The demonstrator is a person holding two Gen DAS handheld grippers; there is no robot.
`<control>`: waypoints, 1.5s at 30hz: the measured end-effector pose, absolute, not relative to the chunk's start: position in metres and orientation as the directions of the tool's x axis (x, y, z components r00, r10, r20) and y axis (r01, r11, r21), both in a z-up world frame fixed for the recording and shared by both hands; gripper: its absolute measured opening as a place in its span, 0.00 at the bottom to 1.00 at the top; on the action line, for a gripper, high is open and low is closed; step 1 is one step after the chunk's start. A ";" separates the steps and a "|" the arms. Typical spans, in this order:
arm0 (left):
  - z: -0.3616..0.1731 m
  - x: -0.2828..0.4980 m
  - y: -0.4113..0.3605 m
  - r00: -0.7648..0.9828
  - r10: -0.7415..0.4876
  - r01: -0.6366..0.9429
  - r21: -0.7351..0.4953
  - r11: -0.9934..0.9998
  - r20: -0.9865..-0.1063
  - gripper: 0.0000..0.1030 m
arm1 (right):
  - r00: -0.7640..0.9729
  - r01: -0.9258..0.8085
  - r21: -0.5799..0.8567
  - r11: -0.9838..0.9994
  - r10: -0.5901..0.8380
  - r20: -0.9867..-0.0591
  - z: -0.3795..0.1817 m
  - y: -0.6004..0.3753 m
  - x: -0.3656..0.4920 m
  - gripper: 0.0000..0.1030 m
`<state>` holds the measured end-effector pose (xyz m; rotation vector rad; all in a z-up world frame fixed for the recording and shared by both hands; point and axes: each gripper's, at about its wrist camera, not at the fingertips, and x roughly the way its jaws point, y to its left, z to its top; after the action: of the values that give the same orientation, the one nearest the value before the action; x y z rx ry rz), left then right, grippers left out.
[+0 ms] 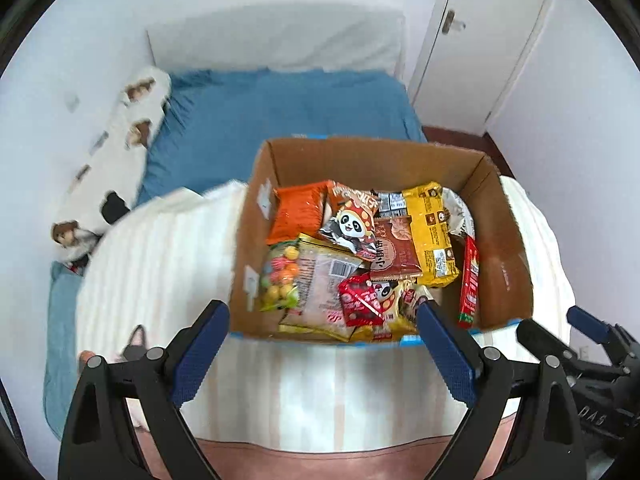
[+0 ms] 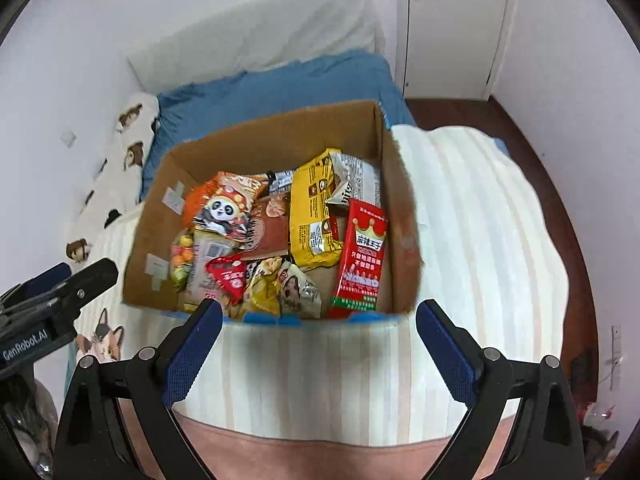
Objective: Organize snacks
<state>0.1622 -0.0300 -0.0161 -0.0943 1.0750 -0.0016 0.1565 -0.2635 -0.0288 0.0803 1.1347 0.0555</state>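
An open cardboard box (image 1: pixel 504 240) (image 2: pixel 280 136) sits on a striped white blanket on the bed. It holds several snack packets: an orange bag (image 1: pixel 296 210), a panda packet (image 1: pixel 352 224) (image 2: pixel 222 212), a yellow pack (image 1: pixel 432 232) (image 2: pixel 314 208), a candy bag (image 1: pixel 280 276), and a tall red packet (image 1: pixel 470 280) (image 2: pixel 362 256) leaning on the right wall. My left gripper (image 1: pixel 324 320) is open and empty just before the box's near edge. My right gripper (image 2: pixel 320 320) is open and empty, also at the near edge.
The striped blanket (image 2: pixel 472 240) covers the bed around the box. A blue sheet (image 1: pixel 288 108) lies behind, with a patterned pillow (image 1: pixel 120 148) along the left wall. A white door (image 2: pixel 456 28) is at the back right. Dark wooden floor (image 2: pixel 560 184) runs along the right.
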 end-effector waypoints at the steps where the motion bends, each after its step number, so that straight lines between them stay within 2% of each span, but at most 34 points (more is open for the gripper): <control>1: -0.011 0.153 -0.030 0.491 -0.036 -0.045 -0.066 0.997 -0.871 0.93 | 0.438 -0.003 0.093 0.996 0.084 -0.895 -0.022 -0.264 0.146 0.97; 14: 0.046 0.021 -0.029 0.618 0.005 -0.062 -0.042 0.997 -0.786 0.93 | 0.605 -0.044 0.049 0.998 0.065 -0.793 0.052 -0.263 0.006 0.98; 16: 0.051 0.009 -0.030 0.624 0.025 -0.071 -0.025 0.997 -0.781 1.00 | 0.626 -0.050 0.039 0.998 0.061 -0.777 0.063 -0.262 -0.012 0.98; 23: 0.065 -0.027 -0.030 0.663 0.027 -0.062 -0.019 0.998 -0.748 1.00 | 0.681 -0.069 0.007 0.998 0.053 -0.730 0.094 -0.263 -0.061 0.99; 33: 0.081 -0.048 -0.032 0.702 0.046 -0.087 -0.021 0.996 -0.710 1.00 | 0.702 -0.068 0.001 0.998 0.049 -0.710 0.109 -0.270 -0.073 0.99; 45: 0.061 -0.002 -0.042 0.684 0.086 -0.113 0.011 0.994 -0.725 1.00 | 0.702 -0.039 -0.007 0.999 0.022 -0.711 0.089 -0.273 -0.030 0.99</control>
<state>-0.0023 -0.0417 0.0607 -0.0353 0.8102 0.1113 -0.0296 -0.2726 0.0886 -0.0217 0.7913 0.0340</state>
